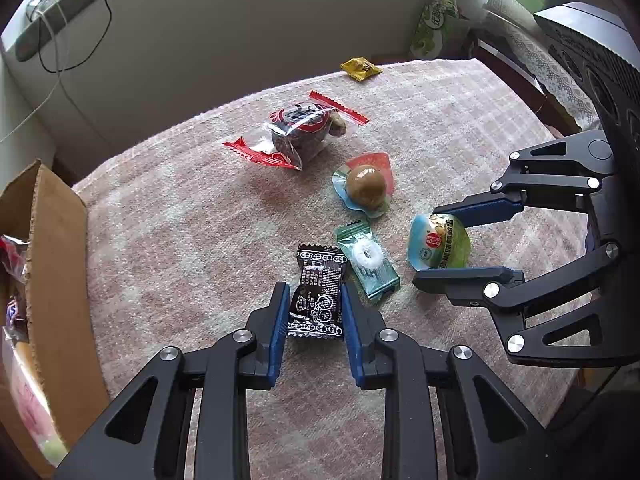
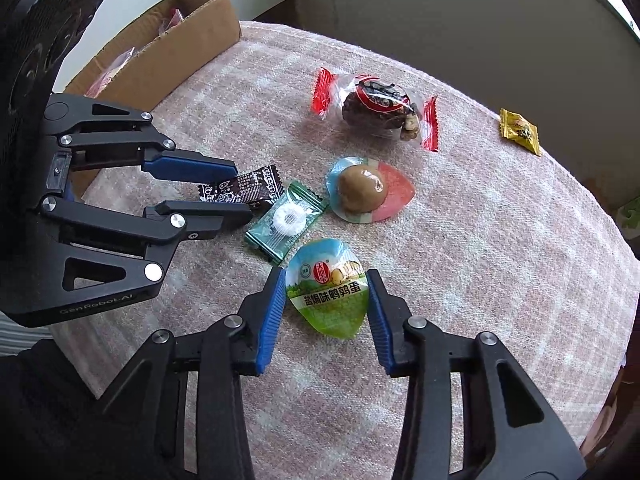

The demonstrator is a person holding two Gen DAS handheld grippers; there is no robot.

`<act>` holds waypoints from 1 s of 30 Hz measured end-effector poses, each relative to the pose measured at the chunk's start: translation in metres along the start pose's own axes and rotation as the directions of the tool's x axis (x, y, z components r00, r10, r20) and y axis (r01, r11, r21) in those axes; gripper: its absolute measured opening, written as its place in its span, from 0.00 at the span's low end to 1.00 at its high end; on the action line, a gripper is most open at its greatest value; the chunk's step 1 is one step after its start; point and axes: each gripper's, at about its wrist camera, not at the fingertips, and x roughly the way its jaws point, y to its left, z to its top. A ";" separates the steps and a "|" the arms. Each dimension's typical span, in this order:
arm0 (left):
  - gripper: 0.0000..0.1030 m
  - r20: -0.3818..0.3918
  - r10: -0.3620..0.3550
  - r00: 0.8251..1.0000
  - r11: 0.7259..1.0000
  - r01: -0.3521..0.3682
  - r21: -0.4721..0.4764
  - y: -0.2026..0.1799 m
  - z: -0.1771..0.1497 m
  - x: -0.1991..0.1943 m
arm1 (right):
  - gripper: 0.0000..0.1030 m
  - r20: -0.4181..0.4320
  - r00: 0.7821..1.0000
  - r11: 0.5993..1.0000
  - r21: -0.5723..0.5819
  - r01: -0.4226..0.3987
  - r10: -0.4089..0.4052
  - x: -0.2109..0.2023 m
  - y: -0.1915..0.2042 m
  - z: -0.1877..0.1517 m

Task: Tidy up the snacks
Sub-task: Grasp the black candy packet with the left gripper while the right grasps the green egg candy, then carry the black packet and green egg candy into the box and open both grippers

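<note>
Left wrist view: left gripper (image 1: pixel 315 308) is pinched on black packet (image 1: pixel 318 298) | right gripper (image 2: pixel 327 300) is narrowed around egg pack (image 2: pixel 328 290), left pad touching, right contact unclear | both lie on pink cloth (image 2: pixel 480 240)

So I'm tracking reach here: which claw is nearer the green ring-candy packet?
Left. The left claw grips the black packet touching it; the right claw straddles the egg pack beside it.
</note>
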 end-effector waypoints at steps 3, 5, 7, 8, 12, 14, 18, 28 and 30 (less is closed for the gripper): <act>0.24 0.009 -0.005 1.000 1.000 0.005 -0.013 0.003 -0.001 -0.004 | 0.37 0.010 1.000 1.000 0.014 -0.006 0.006 -0.004 -0.002 -0.001; 0.24 0.016 -0.006 1.000 1.000 0.007 -0.020 0.004 -0.001 -0.008 | 0.37 0.016 1.000 1.000 0.025 -0.014 0.013 -0.007 -0.004 -0.002; 0.24 0.026 -0.008 1.000 1.000 0.008 -0.029 0.005 -0.001 -0.012 | 0.37 0.020 1.000 0.999 0.031 -0.013 0.012 -0.011 -0.005 -0.003; 0.24 0.030 -0.008 1.000 0.999 0.009 -0.035 0.006 0.000 -0.014 | 0.37 0.023 1.000 0.999 0.033 -0.011 0.011 -0.013 -0.006 -0.004; 0.24 0.048 -0.010 0.999 0.999 0.012 -0.051 0.007 0.000 -0.022 | 0.36 0.039 0.999 0.999 0.052 -0.013 0.011 -0.021 -0.009 -0.006; 0.24 0.058 -0.013 0.998 0.998 0.016 -0.062 0.009 -0.001 -0.028 | 0.36 0.050 0.999 0.998 0.058 -0.010 0.008 -0.030 -0.011 -0.009; 0.24 0.083 -0.017 0.996 0.996 0.024 -0.090 0.014 -0.004 -0.042 | 0.36 0.077 0.997 0.998 0.061 -0.015 0.010 -0.048 -0.009 -0.008; 0.24 0.140 0.027 0.990 0.983 -0.001 -0.186 0.039 -0.023 -0.084 | 0.36 0.139 0.990 0.999 0.001 -0.035 0.035 -0.069 0.019 0.021; 0.24 0.151 0.039 0.988 0.978 -0.007 -0.211 0.050 -0.031 -0.094 | 0.36 0.149 0.988 0.999 -0.017 -0.040 0.042 -0.072 0.028 0.030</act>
